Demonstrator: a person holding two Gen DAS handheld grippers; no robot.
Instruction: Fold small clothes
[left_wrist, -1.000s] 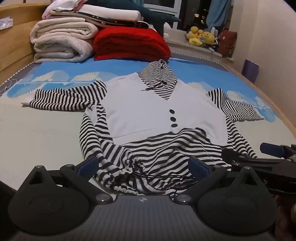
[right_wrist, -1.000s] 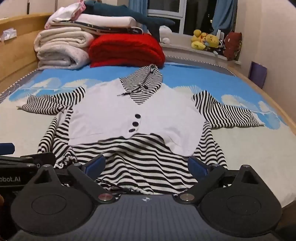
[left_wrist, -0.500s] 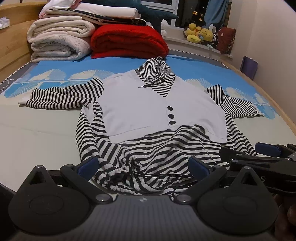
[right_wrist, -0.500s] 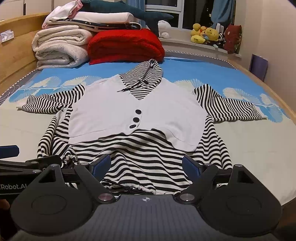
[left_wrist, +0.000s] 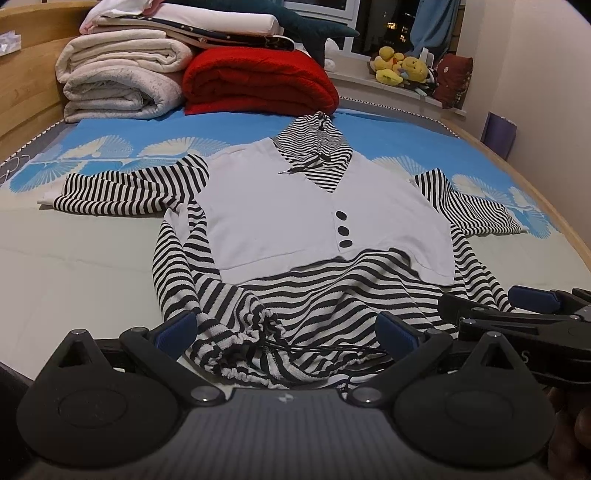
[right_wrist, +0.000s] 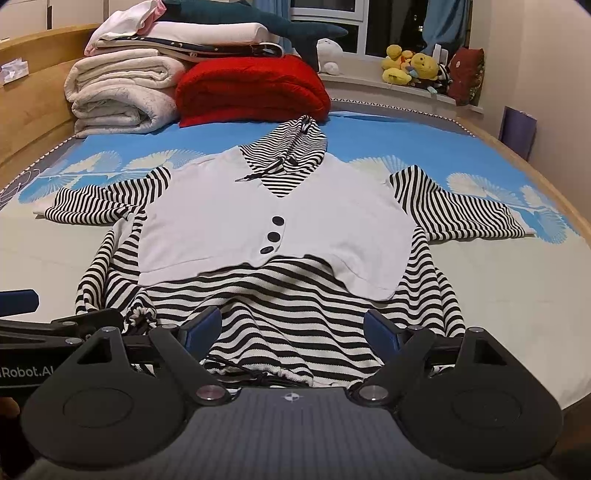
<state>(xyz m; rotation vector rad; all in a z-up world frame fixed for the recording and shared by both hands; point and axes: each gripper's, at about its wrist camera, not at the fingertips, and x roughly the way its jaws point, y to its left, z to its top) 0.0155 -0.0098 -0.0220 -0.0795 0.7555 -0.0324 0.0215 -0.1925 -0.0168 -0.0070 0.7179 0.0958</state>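
Lying flat on the bed, a striped hooded top faces two wide-open, empty claws: the left claw and right claw hover over its hem.

Knit striped top; fluffy red blanket.

bed: wooden frame, blue-and-cream sheet | dark window, blue curtain | cream wall | warm indoor light
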